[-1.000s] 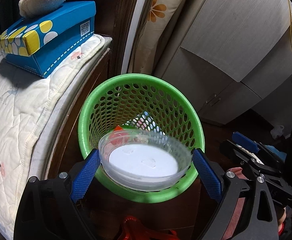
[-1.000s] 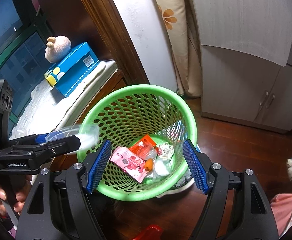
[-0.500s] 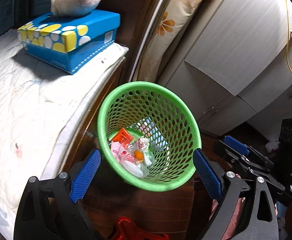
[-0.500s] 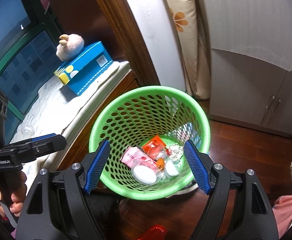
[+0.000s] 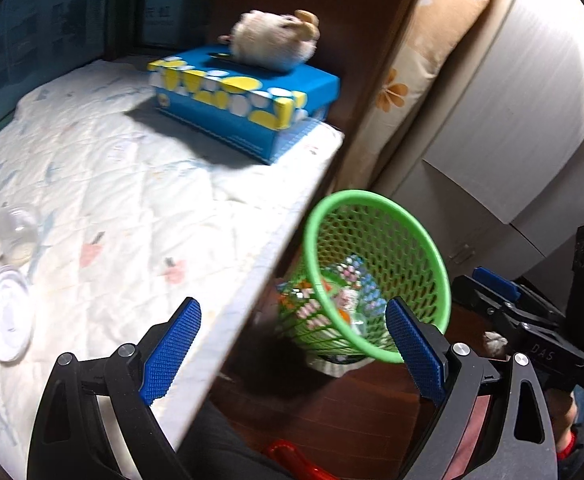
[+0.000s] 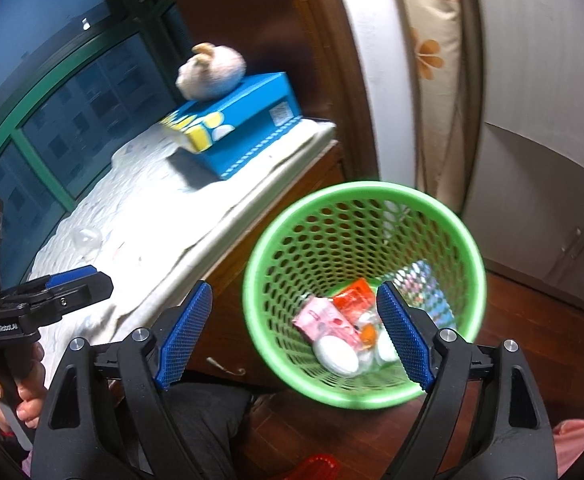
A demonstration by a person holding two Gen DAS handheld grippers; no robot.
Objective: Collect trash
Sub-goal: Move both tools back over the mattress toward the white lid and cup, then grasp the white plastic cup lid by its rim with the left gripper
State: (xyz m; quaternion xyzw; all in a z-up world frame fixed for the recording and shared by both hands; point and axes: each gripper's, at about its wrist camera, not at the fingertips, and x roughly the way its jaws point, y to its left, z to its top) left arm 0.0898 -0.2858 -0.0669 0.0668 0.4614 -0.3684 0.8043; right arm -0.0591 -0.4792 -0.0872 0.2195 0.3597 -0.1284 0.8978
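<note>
- Trash: wrappers (image 6: 334, 320) + white lids already in green bin (image 6: 364, 192) on floor by bed (image 5: 112, 200).
- Left on bed, I reckon: clear cup (image 5: 14, 224), white lid (image 5: 6, 320).
- Left hand-held gripper (image 5: 292, 344) wide open, empty.
- Right hand-held gripper (image 6: 296, 332) opening, nothing btwn jaws.

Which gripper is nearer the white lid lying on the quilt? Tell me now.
Left. The left gripper hangs open over the quilt's edge, with the white lid just off its left finger. The right gripper, jaws opening and empty, is over the green basket.
</note>
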